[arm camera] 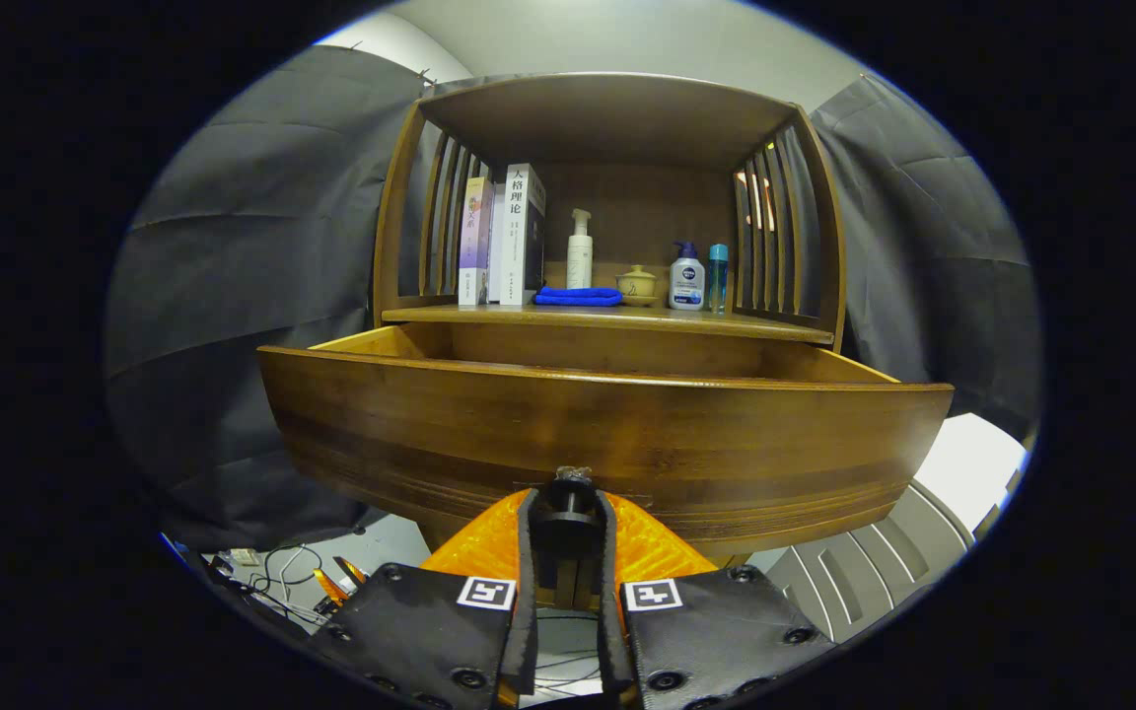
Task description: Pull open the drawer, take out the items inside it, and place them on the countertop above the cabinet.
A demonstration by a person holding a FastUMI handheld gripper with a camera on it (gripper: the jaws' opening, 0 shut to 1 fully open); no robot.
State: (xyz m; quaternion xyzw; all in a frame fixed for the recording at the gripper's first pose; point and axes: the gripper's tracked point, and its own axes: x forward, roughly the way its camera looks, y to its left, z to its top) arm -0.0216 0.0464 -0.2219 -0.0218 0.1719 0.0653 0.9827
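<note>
Gripper (568, 513): nearest item; its two fingers (527, 552) are closed on the dark round knob (568, 508) at the middle of the drawer front, one finger pressing each side of it.

Drawer (607, 424): brown wood, pulled out from the cabinet toward the fingers; its broad front panel stands just beyond the fingertips. The inside is hidden behind the front panel, so its contents cannot be told.

Table (617, 318): the wooden countertop directly above the drawer, set within a hutch (607, 118) with slatted sides. Upon it, left to right:
- upright books (504, 237), standing together beside the left slats;
- folded blue cloth (578, 295), lying flat just beside the books;
- white pump bottle (580, 251), upright behind the cloth;
- small lidded pot (637, 283), near the middle;
- white bottle with blue pump (686, 279), upright;
- slim teal bottle (718, 276), just beside it, near the right slats.

Cables (282, 582): loose on the floor, below the drawer to the left.
</note>
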